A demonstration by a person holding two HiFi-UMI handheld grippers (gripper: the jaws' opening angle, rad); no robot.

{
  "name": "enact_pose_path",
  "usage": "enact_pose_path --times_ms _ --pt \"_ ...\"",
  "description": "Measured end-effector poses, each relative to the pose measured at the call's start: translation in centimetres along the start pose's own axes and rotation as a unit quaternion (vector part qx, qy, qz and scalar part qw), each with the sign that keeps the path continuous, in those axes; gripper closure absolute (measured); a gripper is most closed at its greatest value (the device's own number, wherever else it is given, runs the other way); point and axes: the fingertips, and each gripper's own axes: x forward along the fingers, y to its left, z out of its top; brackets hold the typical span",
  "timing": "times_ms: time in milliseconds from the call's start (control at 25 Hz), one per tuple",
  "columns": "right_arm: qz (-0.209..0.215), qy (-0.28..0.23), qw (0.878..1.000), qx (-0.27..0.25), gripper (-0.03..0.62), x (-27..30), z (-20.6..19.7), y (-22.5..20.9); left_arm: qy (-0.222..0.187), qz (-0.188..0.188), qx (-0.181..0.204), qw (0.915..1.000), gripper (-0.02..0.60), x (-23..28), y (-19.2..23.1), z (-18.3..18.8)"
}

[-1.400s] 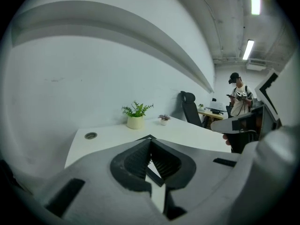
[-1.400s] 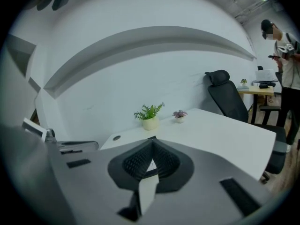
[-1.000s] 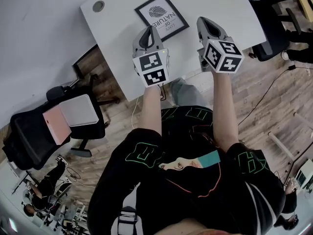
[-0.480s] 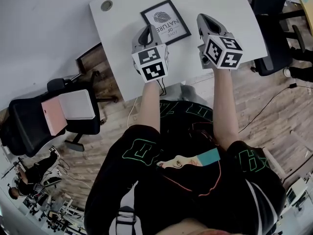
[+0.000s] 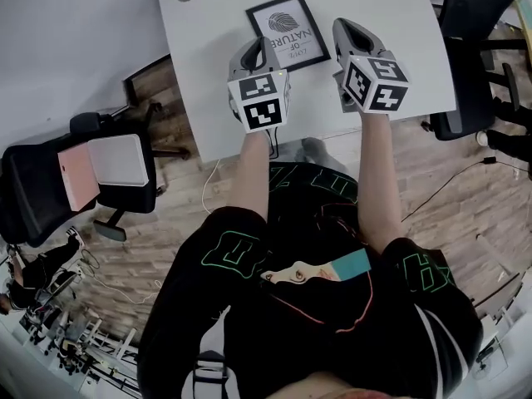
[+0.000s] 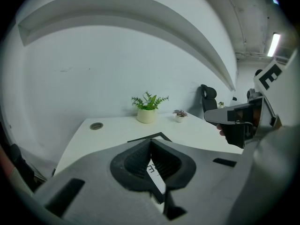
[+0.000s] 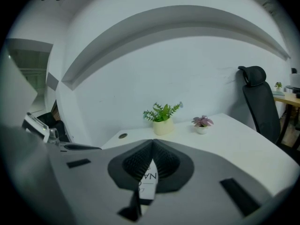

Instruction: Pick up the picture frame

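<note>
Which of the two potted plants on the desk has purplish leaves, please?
The smaller plant, standing right of the taller green-leaved plant in the right gripper view; its leaves are low and purplish.

Picture frame (image 5: pixel 287 30) lies on desk (image 5: pixel 399 15) — potted plant (image 6: pixel 149 108) behind it.

The picture frame (image 5: pixel 287 32) is black around a white print with a dark fingerprint swirl and grey lettering; the table (image 5: pixel 399 23) is white. The left gripper (image 5: pixel 257 43) and right gripper (image 5: pixel 344 25) are grey, each with a cube of black-and-white square markers. On the far side a cream pot (image 6: pixel 146 116) holds green leaves, and the black chair (image 5: pixel 25 202) at the left carries pink and white panels.
</note>
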Motion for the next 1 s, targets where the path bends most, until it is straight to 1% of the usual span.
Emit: enact_pose_path --times_ms 440,600,960,1000 --pt "0.016 0.062 0.998 -0.021 0.589 3.8 -3.8 -0.2 0.047 -0.002 -0.035 0.9983 0.577 2.6 0.8 -3.9" --pt "0.017 0.083 0.996 -0.035 0.589 4.8 -4.8 -0.5 0.054 0.002 -0.048 0.9974 0.577 3.5 1.3 -4.5" --pt "0.023 0.124 0.991 -0.044 0.588 6.7 -7.3 -1.3 0.074 0.011 -0.071 0.9947 0.575 5.2 2.1 -6.4" --pt "0.022 0.127 0.991 -0.042 0.588 6.9 -7.5 -1.5 0.076 0.009 -0.073 0.9944 0.568 5.4 2.0 -6.6"
